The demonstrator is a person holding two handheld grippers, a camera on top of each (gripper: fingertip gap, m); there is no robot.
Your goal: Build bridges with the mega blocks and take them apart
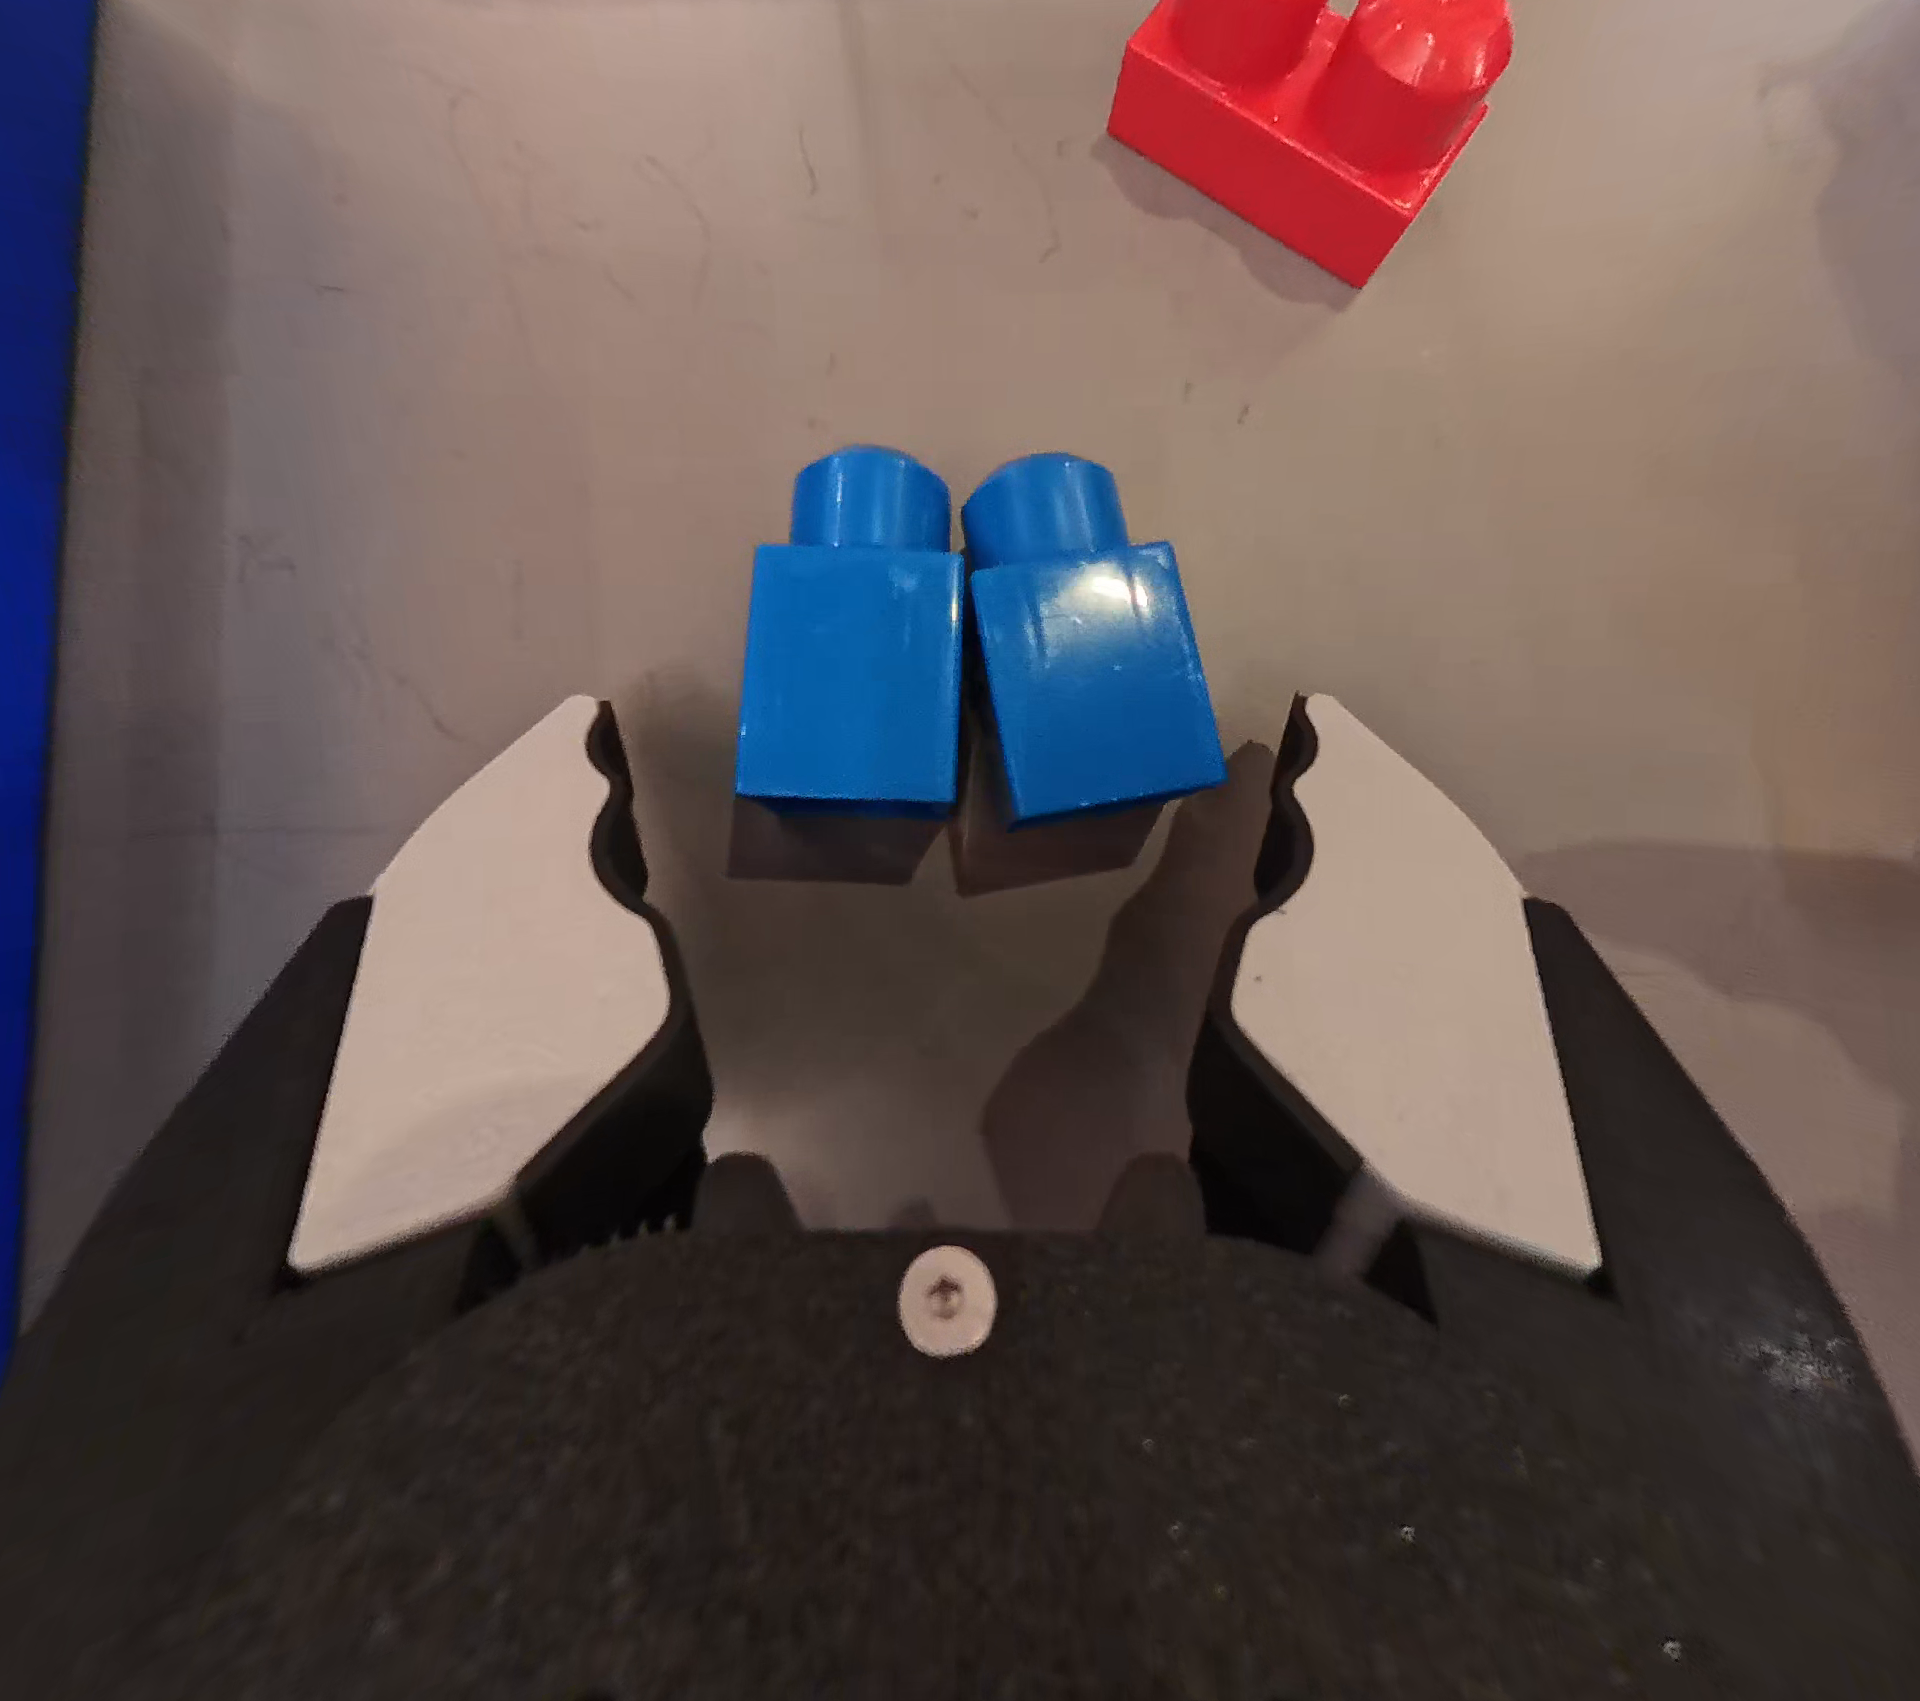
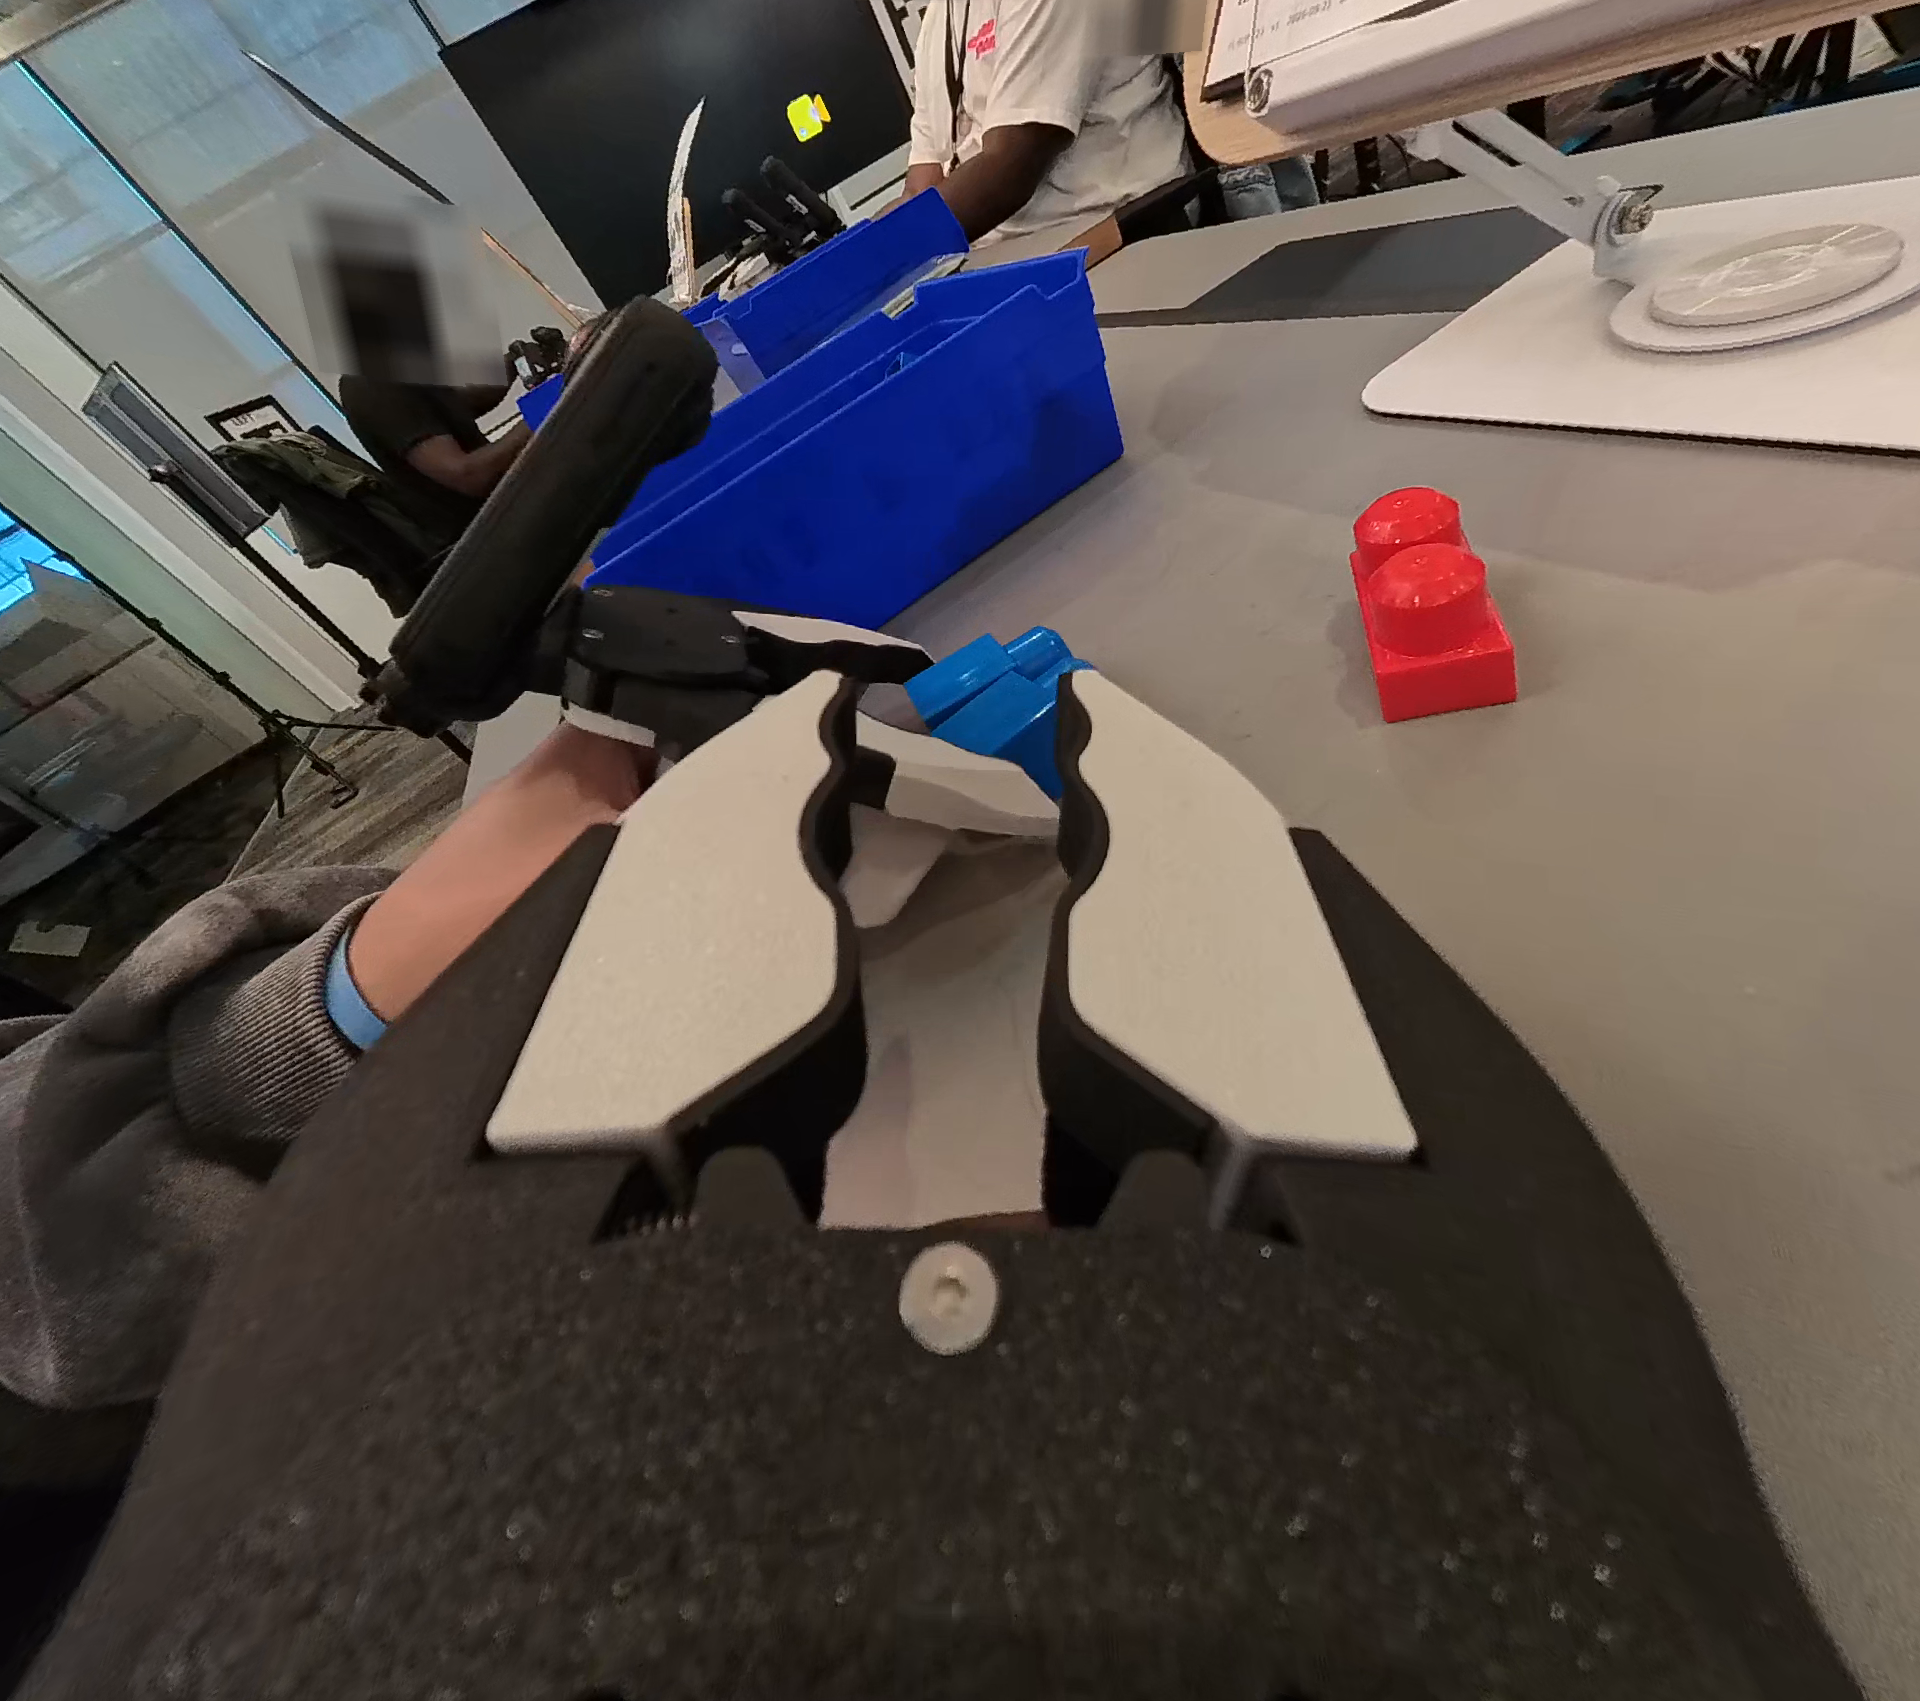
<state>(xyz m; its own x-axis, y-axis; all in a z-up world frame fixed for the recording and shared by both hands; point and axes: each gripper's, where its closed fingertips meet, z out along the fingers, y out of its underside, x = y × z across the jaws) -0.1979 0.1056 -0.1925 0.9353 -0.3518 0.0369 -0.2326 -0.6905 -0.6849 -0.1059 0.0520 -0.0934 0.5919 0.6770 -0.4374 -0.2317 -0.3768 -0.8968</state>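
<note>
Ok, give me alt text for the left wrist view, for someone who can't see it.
Two blue one-stud blocks stand side by side on a grey table, just ahead of the left gripper, whose fingers are open. A red two-stud block sits farther off to the right.

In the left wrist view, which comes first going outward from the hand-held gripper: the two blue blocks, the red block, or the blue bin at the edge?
From the left hand-held gripper:
1. Blue blocks: side by side, just ahead of the open fingertips; too close to rank apart.
2. Blue bin: far left edge.
3. Red block: ahead, upper right.
</note>
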